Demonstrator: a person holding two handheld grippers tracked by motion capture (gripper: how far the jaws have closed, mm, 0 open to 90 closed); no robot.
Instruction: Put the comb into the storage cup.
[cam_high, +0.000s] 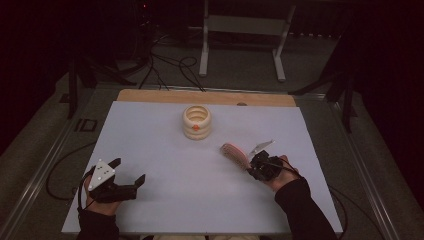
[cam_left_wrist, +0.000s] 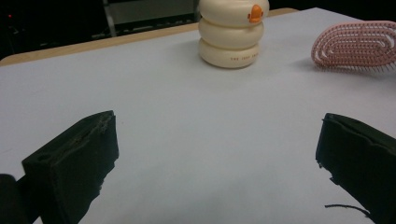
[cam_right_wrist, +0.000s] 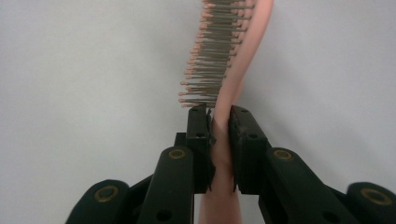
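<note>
The right gripper (cam_right_wrist: 219, 116) is clamping the pink brush (cam_high: 235, 154) by its thin handle (head hanging just over the table (cam_high: 165, 150)); it could swivel and slip. The left gripper (cam_high: 129, 172) is resting open, empty.

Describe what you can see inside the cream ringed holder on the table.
Looking down into the cream ringed holder, only its shadowed inner wall shows; its floor is hidden by the rim. An orange mark sits outside on its front.

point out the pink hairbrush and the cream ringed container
pink plastic hairbrush (cam_left_wrist: 357, 44), left gripper view, on its bristle face
cream ringed container with orange spot (cam_high: 196, 121), high view, on its side wall
</note>
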